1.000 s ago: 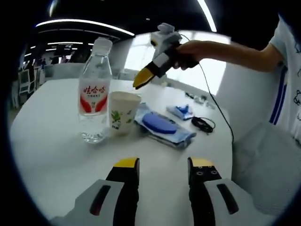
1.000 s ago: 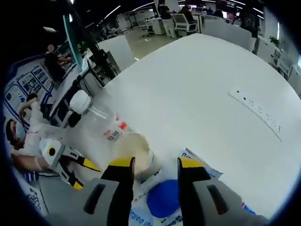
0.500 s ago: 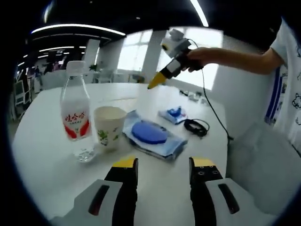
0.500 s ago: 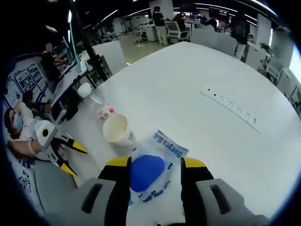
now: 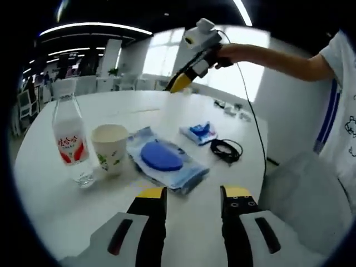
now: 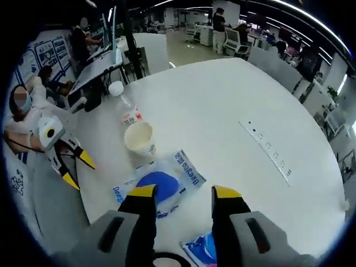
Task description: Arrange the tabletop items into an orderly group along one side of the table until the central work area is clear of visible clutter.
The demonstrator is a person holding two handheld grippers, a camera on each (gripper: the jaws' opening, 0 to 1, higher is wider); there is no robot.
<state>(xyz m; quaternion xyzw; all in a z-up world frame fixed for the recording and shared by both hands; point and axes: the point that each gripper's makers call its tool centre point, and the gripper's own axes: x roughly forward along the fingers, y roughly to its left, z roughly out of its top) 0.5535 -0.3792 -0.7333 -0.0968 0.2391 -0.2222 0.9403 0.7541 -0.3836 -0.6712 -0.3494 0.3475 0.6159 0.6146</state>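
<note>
My left gripper view sits low, facing across the table (image 5: 55, 206); my right gripper view looks down from high above (both catch the paper cup (image 5: 109, 148) (image 6: 139, 138)).

In the left gripper view our left claw (image 5: 193, 196) has two black jaws with yellow tips, set on pale grey bodies; each body carries a dark slot with a small red mark. The black face of one jaw shows small screw holes. Our right claw (image 5: 179, 83) appears there too: a yellow tip, a black handle, a white block on top and a thin black cable trailing from it. We wear a white short-sleeved shirt (image 5: 340, 105) with a blue stripe and dark print. In the right gripper view our right claw (image 6: 184, 194) has the same yellow-tipped black jaws on grey bodies.
</note>
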